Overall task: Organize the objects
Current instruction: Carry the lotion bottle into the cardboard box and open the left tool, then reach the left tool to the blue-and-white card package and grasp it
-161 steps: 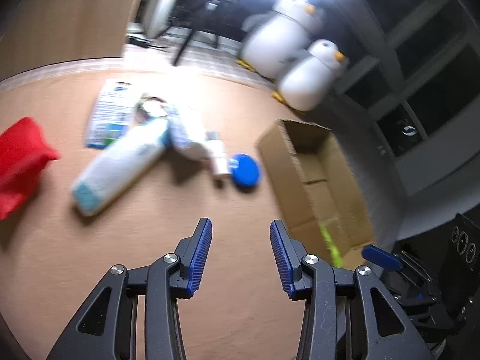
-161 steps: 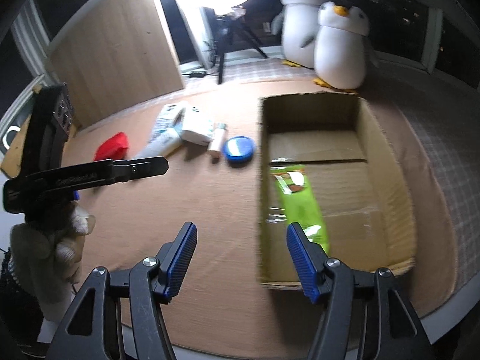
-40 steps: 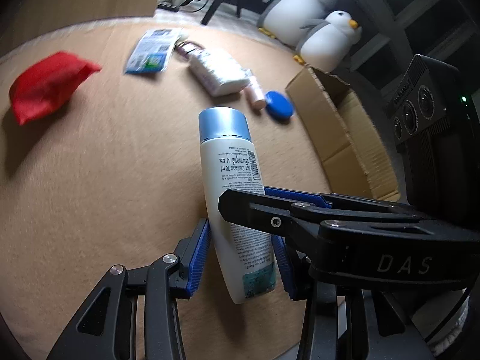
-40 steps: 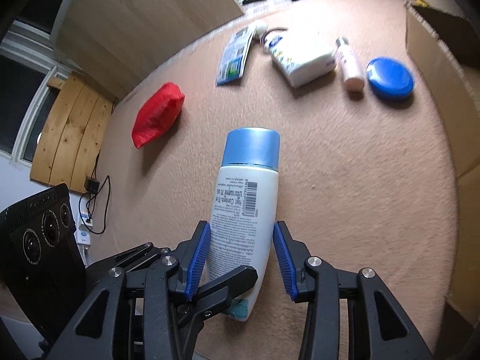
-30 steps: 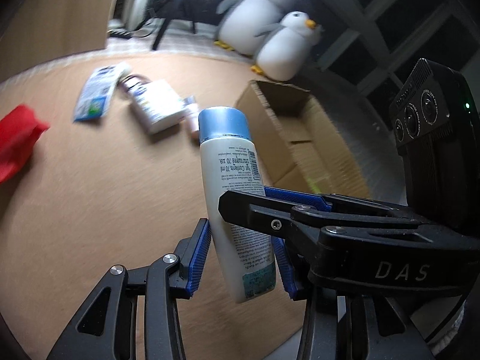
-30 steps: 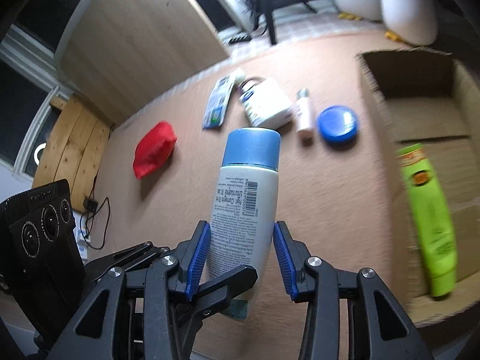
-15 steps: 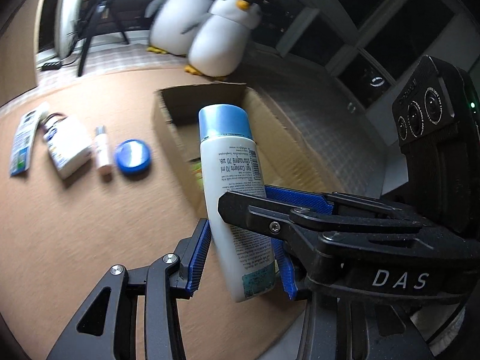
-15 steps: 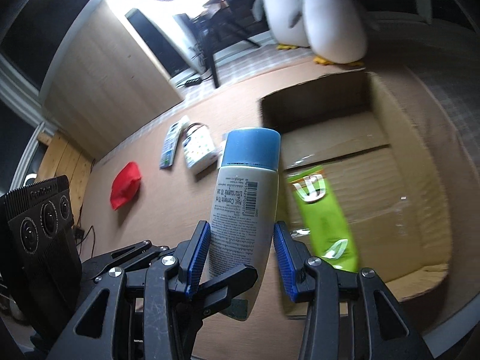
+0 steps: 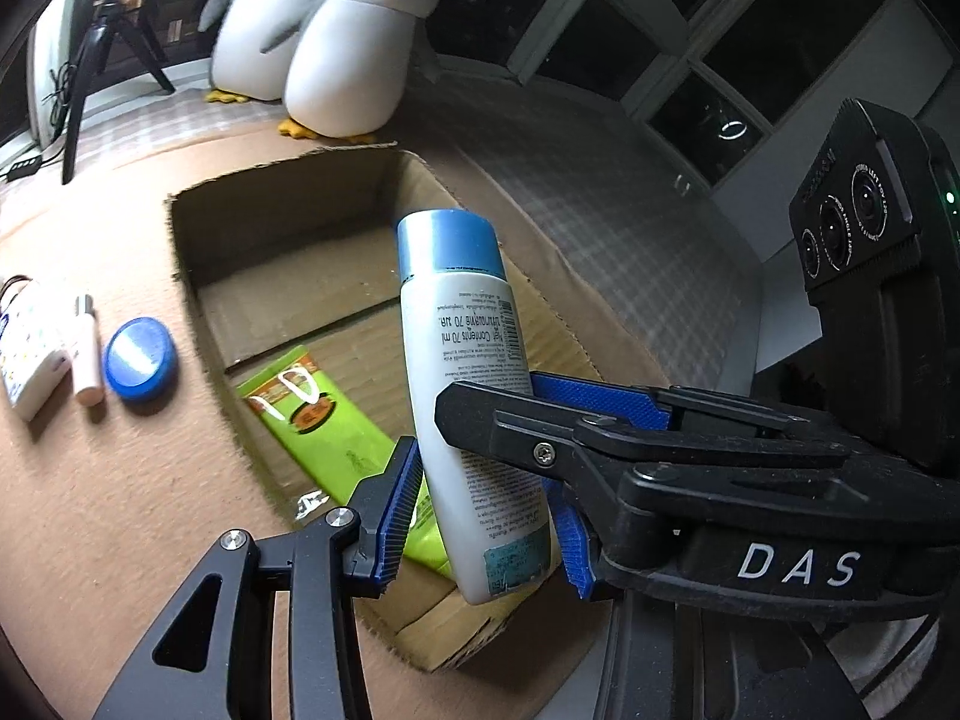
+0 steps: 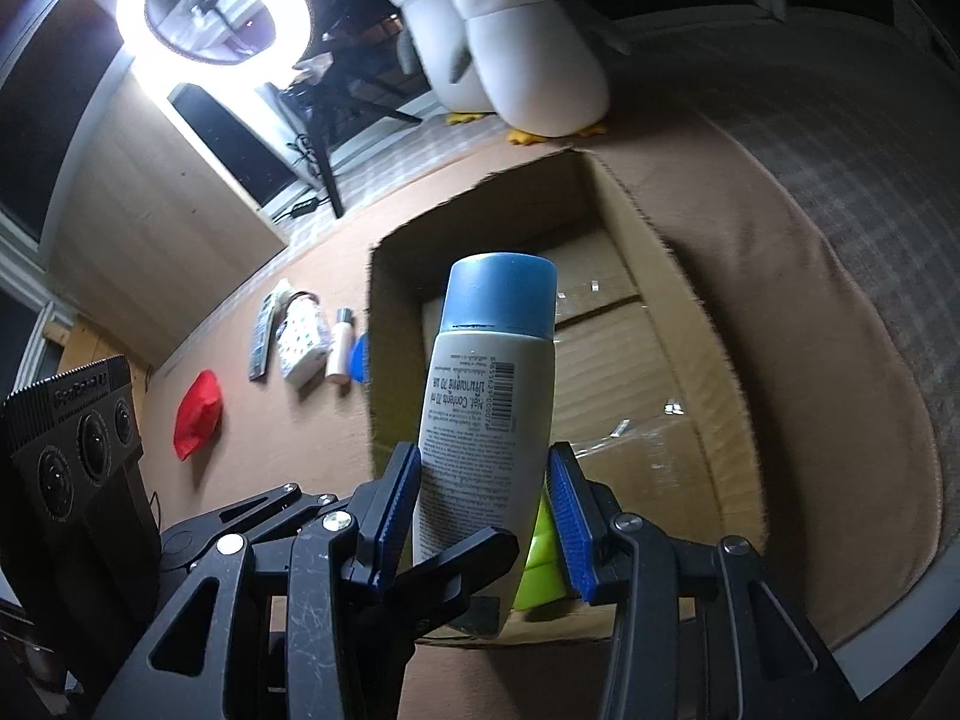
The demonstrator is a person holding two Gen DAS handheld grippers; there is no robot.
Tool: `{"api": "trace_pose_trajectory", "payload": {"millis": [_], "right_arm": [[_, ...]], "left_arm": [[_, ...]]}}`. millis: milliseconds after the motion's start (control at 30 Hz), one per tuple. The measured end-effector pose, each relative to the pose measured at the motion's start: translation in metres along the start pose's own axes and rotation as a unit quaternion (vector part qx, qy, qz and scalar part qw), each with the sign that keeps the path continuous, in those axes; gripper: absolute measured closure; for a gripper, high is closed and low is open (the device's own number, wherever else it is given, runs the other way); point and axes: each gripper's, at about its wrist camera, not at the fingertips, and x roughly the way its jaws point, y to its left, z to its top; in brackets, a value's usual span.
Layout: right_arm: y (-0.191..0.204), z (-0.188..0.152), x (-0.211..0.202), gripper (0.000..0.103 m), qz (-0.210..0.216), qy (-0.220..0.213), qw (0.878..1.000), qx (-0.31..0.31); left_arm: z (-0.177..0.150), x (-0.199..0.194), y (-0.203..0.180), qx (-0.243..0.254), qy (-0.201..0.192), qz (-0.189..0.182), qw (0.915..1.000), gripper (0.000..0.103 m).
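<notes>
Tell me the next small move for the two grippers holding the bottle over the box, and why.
Probably lower the bottle into the box and lay it on the bare floor beside the green tube. Both the left gripper and the right gripper are clamped on it, and it already hangs above the open box, clear of the walls.

The right gripper (image 10: 483,516) clamps a white bottle (image 10: 480,420) (blue cap up). It hangs over the cardboard box (image 10: 660,294).
</notes>
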Motion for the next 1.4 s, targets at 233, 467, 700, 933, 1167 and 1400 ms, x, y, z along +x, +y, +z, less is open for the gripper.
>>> {"api": "trace_pose_trajectory", "payload": {"millis": [233,467,700,933,1167,1400], "right_arm": [[-0.01,0.0,0.002,0.06,-0.013,0.005,1.0,0.0],[-0.008,-0.001,0.002,0.051,-0.024,0.0,1.0,-0.001],[-0.002,-0.005,-0.001,0.047,-0.024,-0.007,1.0,-0.001],[0.016,-0.01,-0.001,0.044,-0.017,-0.017,1.0,-0.019],[0.047,-0.017,0.009,0.044,-0.007,-0.021,0.999,-0.043],[0.087,-0.017,0.022,0.044,0.003,-0.023,0.996,-0.081]], "left_arm": [[0.004,0.004,-0.004,0.008,0.001,0.002,1.0,0.036],[0.001,-0.001,0.001,0.007,-0.001,0.011,0.9999,0.028],[-0.007,-0.019,0.012,0.002,-0.013,0.017,0.9998,0.028],[-0.023,-0.058,0.038,-0.022,-0.033,0.034,0.9986,0.028],[-0.049,-0.098,0.076,-0.048,-0.049,0.063,0.9957,0.028],[-0.084,-0.139,0.132,-0.095,-0.058,0.094,0.9894,0.028]]}}
